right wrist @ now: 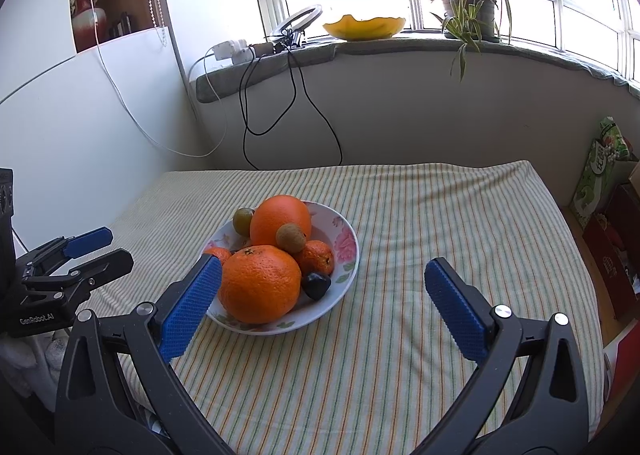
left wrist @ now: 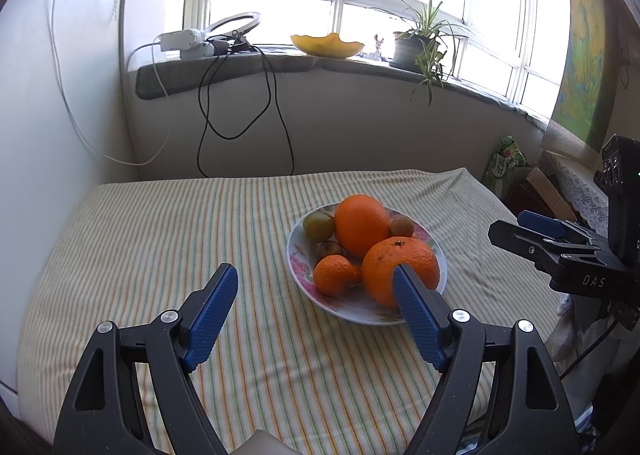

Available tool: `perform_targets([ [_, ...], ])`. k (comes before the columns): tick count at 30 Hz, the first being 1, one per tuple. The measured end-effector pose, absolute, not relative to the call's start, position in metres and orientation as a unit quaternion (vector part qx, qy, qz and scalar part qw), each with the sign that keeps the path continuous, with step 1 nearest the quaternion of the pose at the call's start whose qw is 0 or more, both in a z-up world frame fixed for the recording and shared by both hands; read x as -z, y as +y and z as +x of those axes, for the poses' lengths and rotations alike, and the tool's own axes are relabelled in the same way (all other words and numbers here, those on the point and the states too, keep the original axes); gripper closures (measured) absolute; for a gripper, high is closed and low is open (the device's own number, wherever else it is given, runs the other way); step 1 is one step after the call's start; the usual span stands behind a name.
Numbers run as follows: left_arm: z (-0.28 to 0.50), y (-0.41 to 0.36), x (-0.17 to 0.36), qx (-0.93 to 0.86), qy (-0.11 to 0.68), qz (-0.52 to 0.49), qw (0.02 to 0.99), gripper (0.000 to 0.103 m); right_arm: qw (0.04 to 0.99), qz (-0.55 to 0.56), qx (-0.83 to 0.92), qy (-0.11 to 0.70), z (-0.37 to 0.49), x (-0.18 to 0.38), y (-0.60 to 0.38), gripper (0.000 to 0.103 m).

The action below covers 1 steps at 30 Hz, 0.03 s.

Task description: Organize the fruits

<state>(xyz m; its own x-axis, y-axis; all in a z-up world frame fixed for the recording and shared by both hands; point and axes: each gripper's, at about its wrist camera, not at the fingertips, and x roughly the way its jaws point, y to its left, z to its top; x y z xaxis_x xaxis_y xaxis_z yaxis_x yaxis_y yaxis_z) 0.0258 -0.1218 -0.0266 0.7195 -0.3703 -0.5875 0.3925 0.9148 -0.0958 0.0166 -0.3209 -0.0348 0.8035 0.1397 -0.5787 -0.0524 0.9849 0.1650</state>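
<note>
A flowered white bowl [left wrist: 298, 259] [right wrist: 346, 243] stands on the striped tablecloth and holds fruit: two big oranges [left wrist: 362, 225] [right wrist: 260, 289], small mandarins [left wrist: 334, 275] [right wrist: 318, 257], a green fruit [left wrist: 318, 226] [right wrist: 243, 221], a brown lychee-like fruit [left wrist: 402, 226] [right wrist: 291, 238] and a dark chestnut [right wrist: 316, 285]. My left gripper [left wrist: 314, 275] is open and empty, just short of the bowl on its left side. My right gripper [right wrist: 324, 269] is open and empty, near the bowl's front right. Each gripper shows at the edge of the other's view.
The striped cloth [left wrist: 160, 255] [right wrist: 440, 223] covers the table. Behind it a windowsill carries a yellow bowl [left wrist: 326, 45] [right wrist: 364, 27], a potted plant [left wrist: 416, 47] [right wrist: 470, 11], a ring light and chargers with hanging cables [left wrist: 240, 111]. Boxes and a green bag [right wrist: 600, 171] stand at the right.
</note>
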Motion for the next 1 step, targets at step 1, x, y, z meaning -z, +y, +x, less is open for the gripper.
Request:
perform_targets([
  [1, 0.0258, -0.1219, 0.0273, 0.205, 0.314, 0.018, 0.927, 0.023, 0.946, 0.073, -0.05, 0.311, 0.0175, 0.036, -0.3222, 0.0],
])
